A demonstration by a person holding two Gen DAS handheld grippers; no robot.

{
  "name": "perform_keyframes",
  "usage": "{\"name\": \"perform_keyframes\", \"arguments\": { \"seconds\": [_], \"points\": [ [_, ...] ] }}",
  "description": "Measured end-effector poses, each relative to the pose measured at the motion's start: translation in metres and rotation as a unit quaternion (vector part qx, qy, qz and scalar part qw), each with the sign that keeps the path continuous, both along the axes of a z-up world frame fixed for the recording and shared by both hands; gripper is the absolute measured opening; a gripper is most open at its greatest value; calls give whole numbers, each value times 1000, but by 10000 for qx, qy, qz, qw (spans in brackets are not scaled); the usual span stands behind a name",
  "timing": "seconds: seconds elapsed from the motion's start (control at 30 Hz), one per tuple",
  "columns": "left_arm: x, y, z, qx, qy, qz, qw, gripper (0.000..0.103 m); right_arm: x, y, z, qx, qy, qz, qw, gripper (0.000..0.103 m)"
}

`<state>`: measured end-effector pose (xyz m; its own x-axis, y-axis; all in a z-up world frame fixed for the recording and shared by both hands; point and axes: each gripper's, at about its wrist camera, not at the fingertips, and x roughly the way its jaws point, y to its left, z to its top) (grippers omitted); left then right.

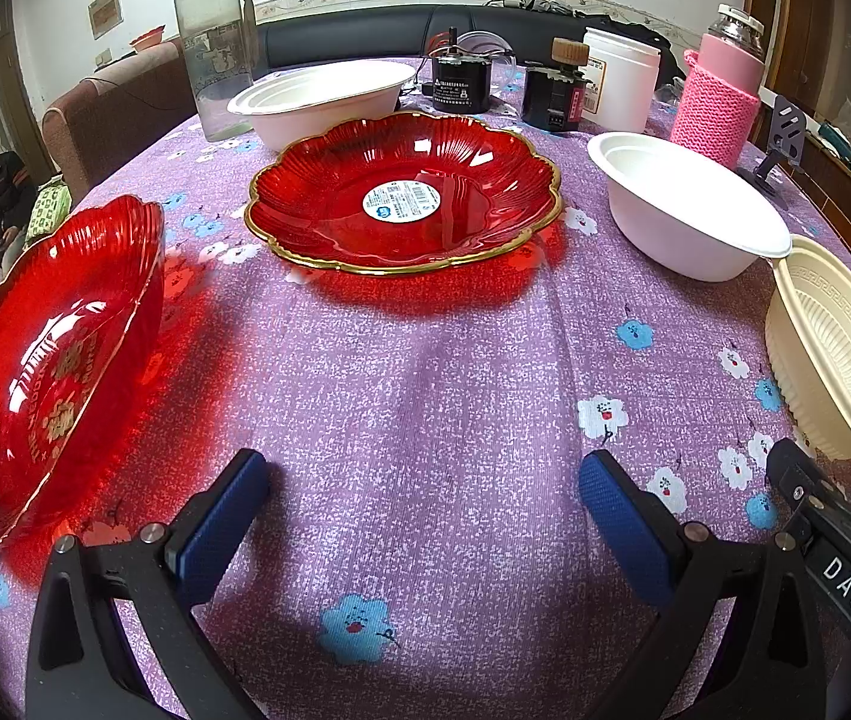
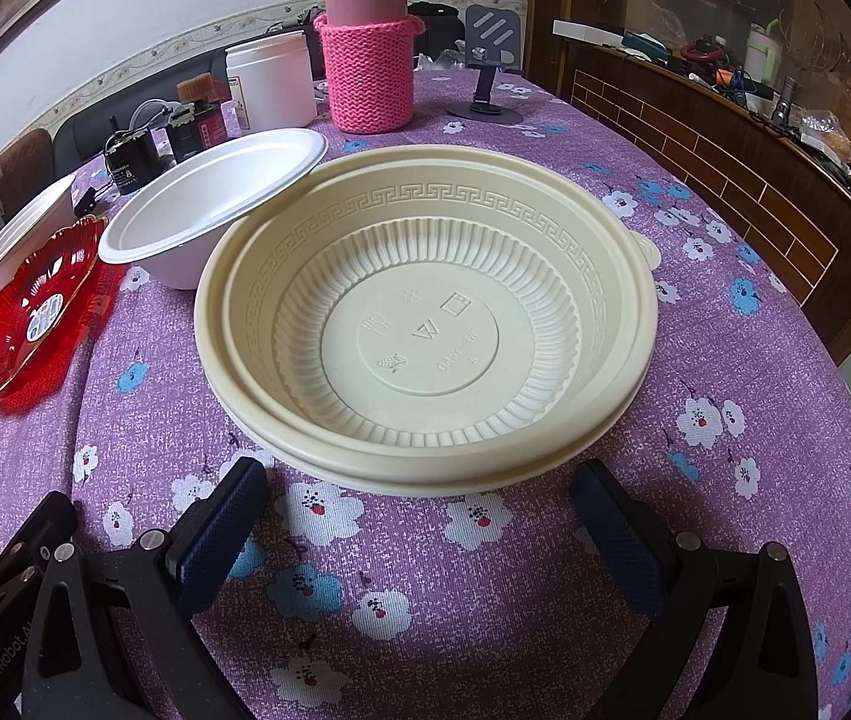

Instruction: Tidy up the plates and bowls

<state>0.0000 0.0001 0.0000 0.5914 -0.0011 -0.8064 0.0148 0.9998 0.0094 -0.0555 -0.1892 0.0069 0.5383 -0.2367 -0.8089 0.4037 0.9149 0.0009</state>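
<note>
Both the left gripper (image 1: 422,498) and the right gripper (image 2: 419,510) hang spread and empty above the purple flowered bench (image 1: 425,372). Just ahead of the right one sit stacked cream bowls (image 2: 425,330), with a red plate (image 1: 47,372) at the left. Farther back lie a gold-rimmed red plate (image 1: 404,192) and two white bowls (image 1: 683,204) (image 1: 317,102).

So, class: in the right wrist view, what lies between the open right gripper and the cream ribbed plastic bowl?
Nothing but bare purple floral tablecloth lies between the right gripper and the cream ribbed plastic bowl, seen in the right wrist view.
</note>
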Motion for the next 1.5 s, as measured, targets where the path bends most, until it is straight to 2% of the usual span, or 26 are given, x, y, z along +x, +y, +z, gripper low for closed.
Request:
{"name": "perform_keyframes", "arguments": {
  "seconds": [0.4, 0.57, 0.7, 0.83, 0.9, 0.93, 1.0, 1.07, 1.13, 1.17, 1.23, 1.27, 1.33, 1.37, 1.4, 1.43, 1.47, 1.5],
  "points": [
    [0, -1, 0, 12, -1, 3, 10000, 103, 0, 0, 0, 0, 0, 1, 10000, 102],
    [-2, -7, 0, 38, 58, 341, 9994, 103, 0, 0, 0, 19, 25, 47, 10000, 102],
    [-11, -6, 1, 9, 445, -168, 9989, 103, 0, -3, 3, 113, 193, 236, 9995, 102],
    [-32, -9, 2, 48, 513, -262, 9983, 103, -6, 0, 2, 133, 314, 525, 9980, 102],
    [-41, -15, 3, 38, 710, -497, 9962, 103, -7, 2, 2, 145, 365, 670, 9970, 102],
    [-47, -17, 5, -61, 883, -784, 9930, 103, -10, 1, 3, 130, 385, 719, 9966, 102],
    [-63, -12, 18, -499, 900, -1127, 9883, 96, -17, 1, 6, 28, 423, 649, 9970, 98],
    [-85, 7, 41, -882, 578, -1222, 9869, 96, -31, 6, 22, -136, 196, 630, 9977, 97],
    [-108, 35, 73, -1187, -7, -1246, 9851, 96, -50, 16, 48, -371, -292, 707, 9964, 97],
    [-123, 59, 97, -1227, -527, -1115, 9847, 96, -59, 23, 63, -490, -592, 749, 9942, 97],
    [-147, 95, 133, -1146, -1319, -778, 9815, 96, -79, 39, 97, -714, -1274, 836, 9857, 97],
    [-166, 124, 160, -1076, -1918, -466, 9744, 96, -89, 50, 115, -826, -1685, 841, 9786, 97],
    [-190, 164, 195, -888, -2700, 30, 9587, 97, -98, 68, 139, -853, -2242, 924, 9664, 97],
    [-208, 186, 214, -727, -3189, 375, 9443, 101, -101, 77, 149, -836, -2473, 974, 9604, 97],
    [-228, 209, 233, -523, -3736, 780, 9228, 103, -101, 87, 159, -811, -2679, 1049, 9543, 97],
    [-234, 222, 243, -406, -4021, 998, 9092, 103, -98, 99, 169, -776, -2859, 1145, 9482, 97],
    [-246, 241, 256, -239, -4368, 1265, 8903, 103, -91, 111, 178, -718, -2970, 1237, 9441, 97],
    [-248, 251, 263, -150, -4461, 1372, 8843, 103, -82, 125, 185, -600, -3023, 1377, 9413, 97]
  ]
}}
